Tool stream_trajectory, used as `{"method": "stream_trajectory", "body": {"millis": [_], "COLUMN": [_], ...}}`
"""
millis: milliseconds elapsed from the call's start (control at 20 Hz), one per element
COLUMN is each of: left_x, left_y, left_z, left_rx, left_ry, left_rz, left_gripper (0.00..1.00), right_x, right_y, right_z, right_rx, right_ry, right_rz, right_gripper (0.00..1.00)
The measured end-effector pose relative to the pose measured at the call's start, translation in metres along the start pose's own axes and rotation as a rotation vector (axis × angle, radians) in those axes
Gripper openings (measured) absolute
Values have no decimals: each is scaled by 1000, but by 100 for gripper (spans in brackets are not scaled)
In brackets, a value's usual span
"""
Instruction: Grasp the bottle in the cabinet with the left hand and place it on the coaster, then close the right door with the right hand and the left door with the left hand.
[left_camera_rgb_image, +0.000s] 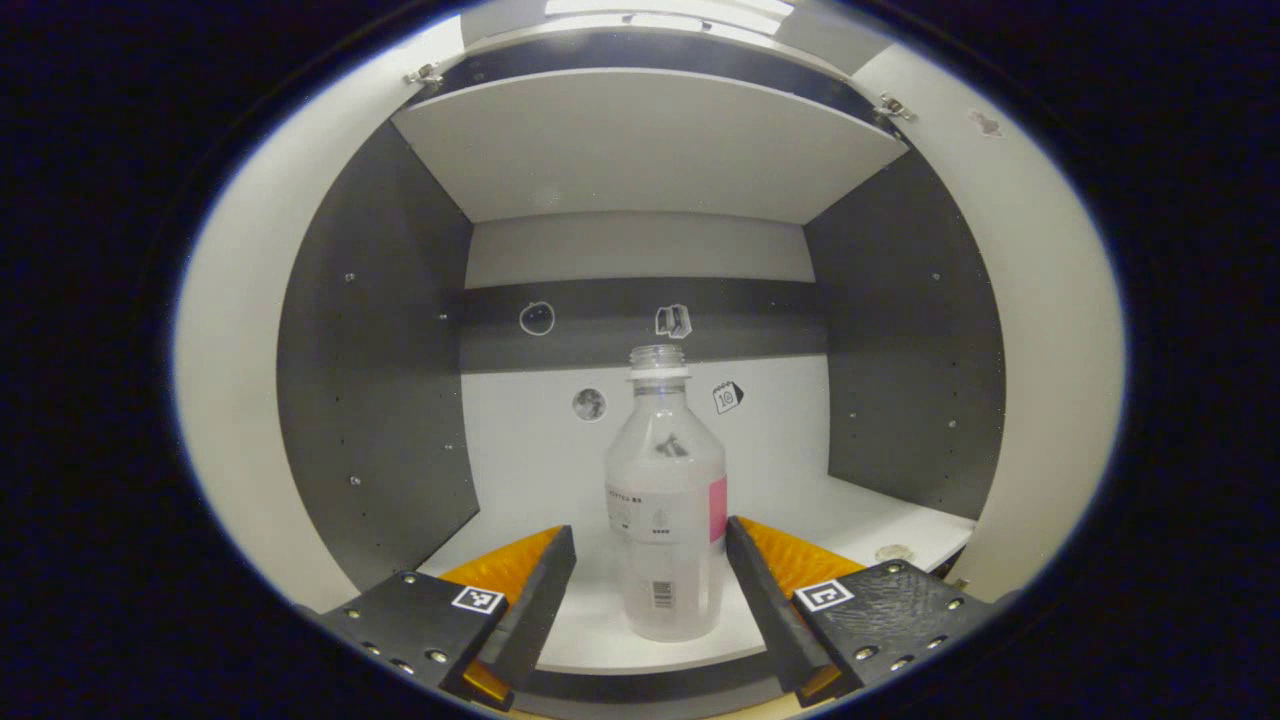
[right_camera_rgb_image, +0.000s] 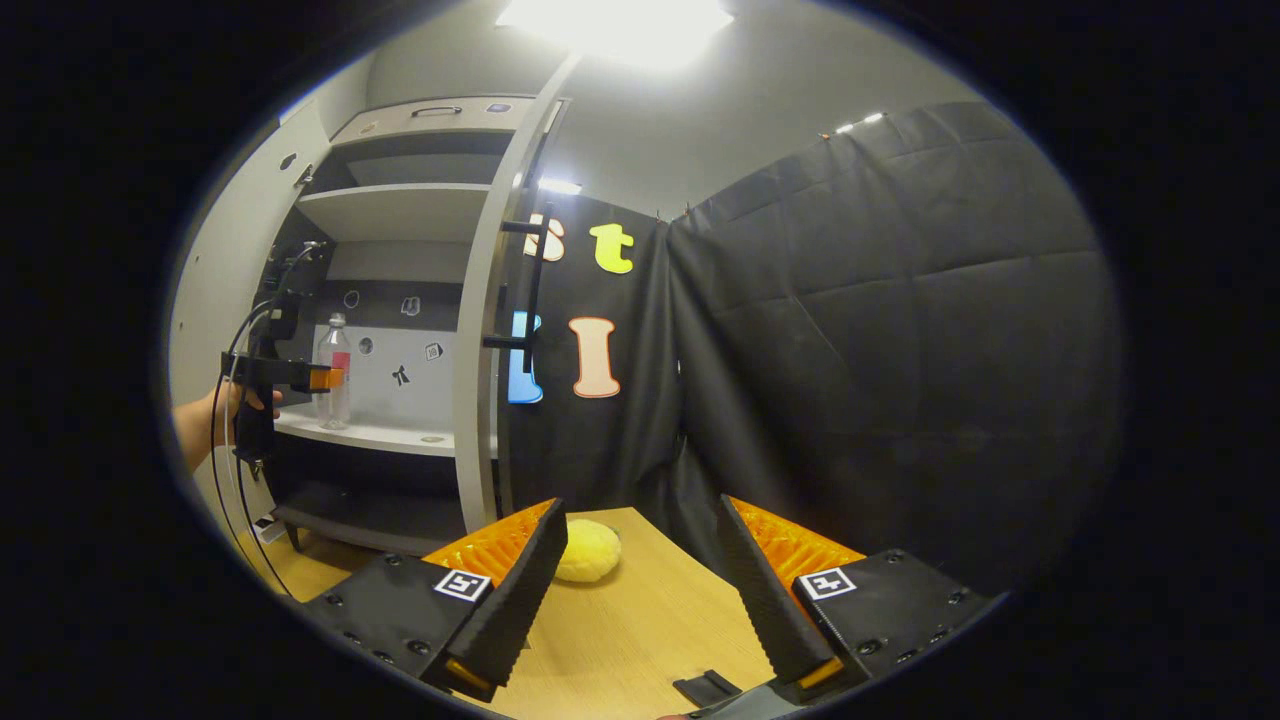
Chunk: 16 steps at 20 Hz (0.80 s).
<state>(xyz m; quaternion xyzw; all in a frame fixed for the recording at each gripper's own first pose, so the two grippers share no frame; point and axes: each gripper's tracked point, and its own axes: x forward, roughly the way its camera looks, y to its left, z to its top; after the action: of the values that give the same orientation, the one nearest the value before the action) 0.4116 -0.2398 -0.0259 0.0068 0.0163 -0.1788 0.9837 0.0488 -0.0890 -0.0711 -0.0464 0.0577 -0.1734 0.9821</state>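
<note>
One cabinet (left_camera_rgb_image: 640, 150), both doors swung open, with pale shelves, dark side walls and small stickers (left_camera_rgb_image: 674, 321) on its back panel; the right door (right_camera_rgb_image: 480, 380) stands edge-on in the right gripper view. One capless clear bottle (left_camera_rgb_image: 667, 500) upright on the lower shelf, between the spread, empty fingers of the left gripper (left_camera_rgb_image: 650, 590), not touched. One right gripper (right_camera_rgb_image: 640, 590), likewise wide open and empty, over a wooden table (right_camera_rgb_image: 640, 640) bearing a yellow fluffy ball (right_camera_rgb_image: 588, 550).

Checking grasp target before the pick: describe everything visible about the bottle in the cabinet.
The bottle looks like cloudy, translucent plastic, with no cap on its threaded neck, sloped shoulders and a pale label with a pink patch. It appears empty. It stands upright on the white cabinet shelf, near the front edge. The left gripper is open with a finger on either side; nothing but the shelf touches it. The right gripper view shows it too.
</note>
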Motion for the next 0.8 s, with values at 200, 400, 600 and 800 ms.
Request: {"method": "stream_trajectory", "body": {"millis": [200,400,600,800], "left_x": [12,21,4,-33], "left_y": [-3,-4,-10,-9], "left_z": [-3,-5,4,27], "left_rx": [13,0,-38,-29], "left_ry": [6,10,0,-63], "left_rz": [-16,-30,-64,-56], "left_gripper": [89,71,70,69], "right_x": [2,1,-2,-9], "right_y": [1,1,3,2], "right_z": [-2,-2,1,1], "right_rx": [-12,-14,-23,-21], "right_ry": [16,16,7,3], "right_rz": [-5,5,22,59], "right_gripper": [96,96,96,96]}}
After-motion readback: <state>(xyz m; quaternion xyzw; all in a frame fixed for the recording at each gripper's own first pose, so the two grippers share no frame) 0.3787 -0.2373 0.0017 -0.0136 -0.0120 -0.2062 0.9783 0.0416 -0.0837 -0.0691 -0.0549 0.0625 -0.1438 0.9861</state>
